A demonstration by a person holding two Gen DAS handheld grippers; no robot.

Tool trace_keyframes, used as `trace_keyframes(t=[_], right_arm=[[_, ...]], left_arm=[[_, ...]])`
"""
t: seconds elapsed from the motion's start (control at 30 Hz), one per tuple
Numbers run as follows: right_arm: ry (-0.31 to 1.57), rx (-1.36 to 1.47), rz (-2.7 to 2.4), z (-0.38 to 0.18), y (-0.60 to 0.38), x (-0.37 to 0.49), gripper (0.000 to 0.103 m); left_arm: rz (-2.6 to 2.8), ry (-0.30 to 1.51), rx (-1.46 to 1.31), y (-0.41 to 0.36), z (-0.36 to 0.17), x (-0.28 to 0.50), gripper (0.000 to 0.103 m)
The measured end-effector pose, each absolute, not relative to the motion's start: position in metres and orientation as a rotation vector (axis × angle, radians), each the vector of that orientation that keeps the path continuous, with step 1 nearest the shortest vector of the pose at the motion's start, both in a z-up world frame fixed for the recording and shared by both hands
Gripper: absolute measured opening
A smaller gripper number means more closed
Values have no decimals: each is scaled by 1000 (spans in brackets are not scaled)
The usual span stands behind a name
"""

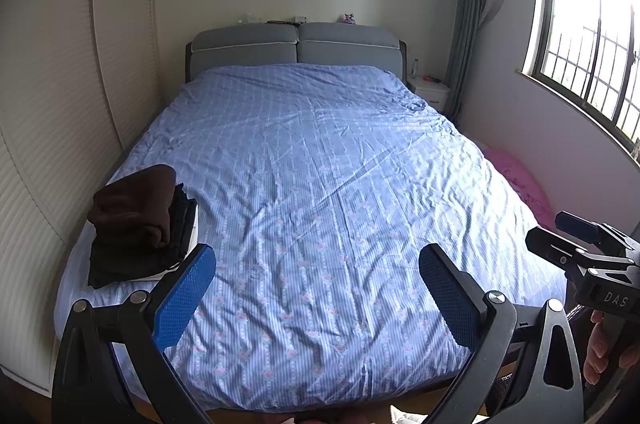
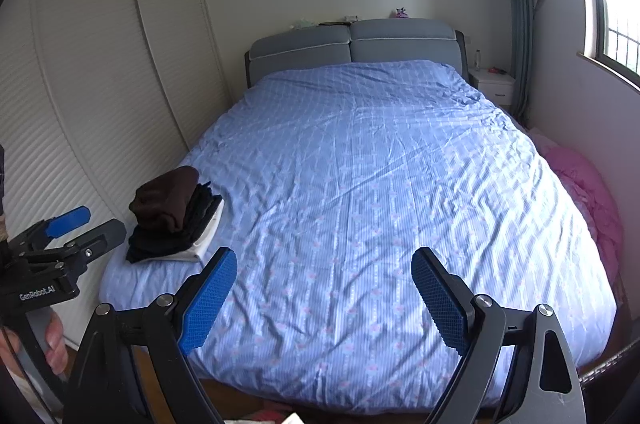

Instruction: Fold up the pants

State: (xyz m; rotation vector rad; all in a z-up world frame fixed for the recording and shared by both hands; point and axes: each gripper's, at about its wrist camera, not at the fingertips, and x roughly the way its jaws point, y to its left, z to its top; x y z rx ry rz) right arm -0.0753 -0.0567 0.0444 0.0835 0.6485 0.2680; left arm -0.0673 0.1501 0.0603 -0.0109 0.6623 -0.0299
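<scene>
A stack of folded clothes (image 1: pixel 140 224) lies at the near left corner of the bed (image 1: pixel 320 164): a brown garment on top, black ones under it, a white one at the bottom. It also shows in the right wrist view (image 2: pixel 172 216). My left gripper (image 1: pixel 318 264) is open and empty, held above the foot of the bed, right of the stack. My right gripper (image 2: pixel 324 268) is open and empty, also above the foot of the bed. Each gripper shows at the edge of the other's view, the right one (image 1: pixel 580 244) and the left one (image 2: pixel 76 228). No unfolded pants are in view.
The bed has a blue patterned cover (image 2: pixel 380 184) and a grey headboard (image 1: pixel 296 44). White wardrobe doors (image 1: pixel 60 104) run along the left. A pink blanket (image 2: pixel 588 192) lies right of the bed. A white nightstand (image 1: pixel 432 90) and a window (image 1: pixel 592 56) are at the right.
</scene>
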Motion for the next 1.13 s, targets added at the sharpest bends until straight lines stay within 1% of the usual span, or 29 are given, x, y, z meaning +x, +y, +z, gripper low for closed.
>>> trace_keyframes(t=[1.13], right_arm=[[657, 64, 275, 41, -70, -70, 90]], left_arm=[[-17, 644, -26, 151, 64, -67, 103]])
